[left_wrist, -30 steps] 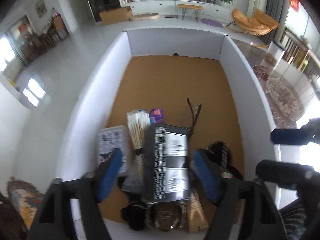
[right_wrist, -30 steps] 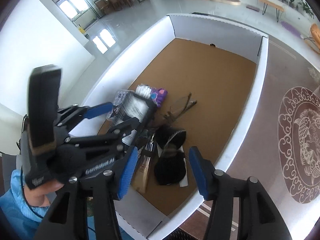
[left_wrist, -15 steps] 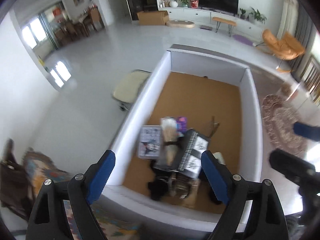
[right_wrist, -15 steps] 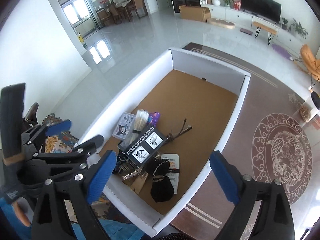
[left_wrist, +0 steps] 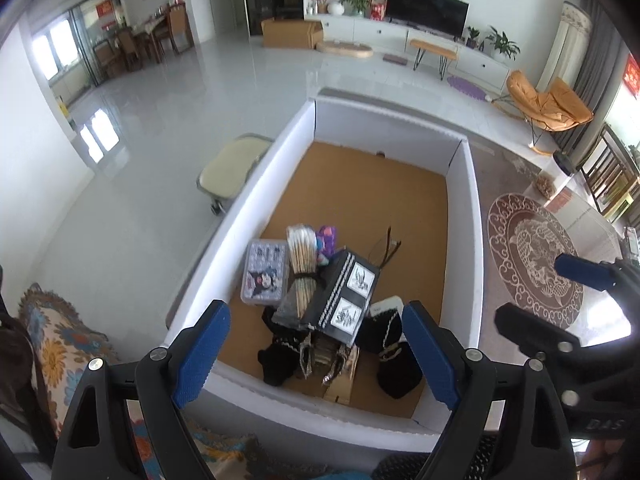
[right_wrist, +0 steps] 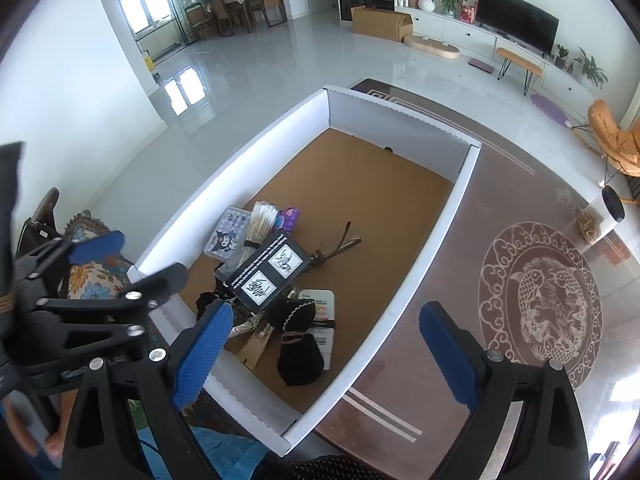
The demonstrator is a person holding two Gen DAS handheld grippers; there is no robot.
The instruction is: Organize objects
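Observation:
A white-walled box [left_wrist: 464,216] with a brown floor holds a pile at its near end. On top of the pile lies a black box with two white labels [left_wrist: 344,300] [right_wrist: 268,276], tilted. Beside it are a bundle of thin sticks [left_wrist: 302,264], a clear cartoon case [left_wrist: 266,272], a purple item [left_wrist: 327,240], glasses [left_wrist: 386,248], a black pouch [right_wrist: 300,344] and a white pack [right_wrist: 324,304]. My left gripper [left_wrist: 316,352] hangs open high above the pile, holding nothing. My right gripper [right_wrist: 326,354] is open too, above the box's near right wall [right_wrist: 432,232].
The box rests on a brown surface with a round fish pattern [right_wrist: 540,296]. A cream-cushioned stool [left_wrist: 232,168] stands outside the left wall. A floral cushion [left_wrist: 60,344] lies near left, and a black-lidded jar [right_wrist: 600,216] stands far right.
Both grippers have risen well away from the pile. The right gripper's jaws have spread much wider. The black box stays on the pile.

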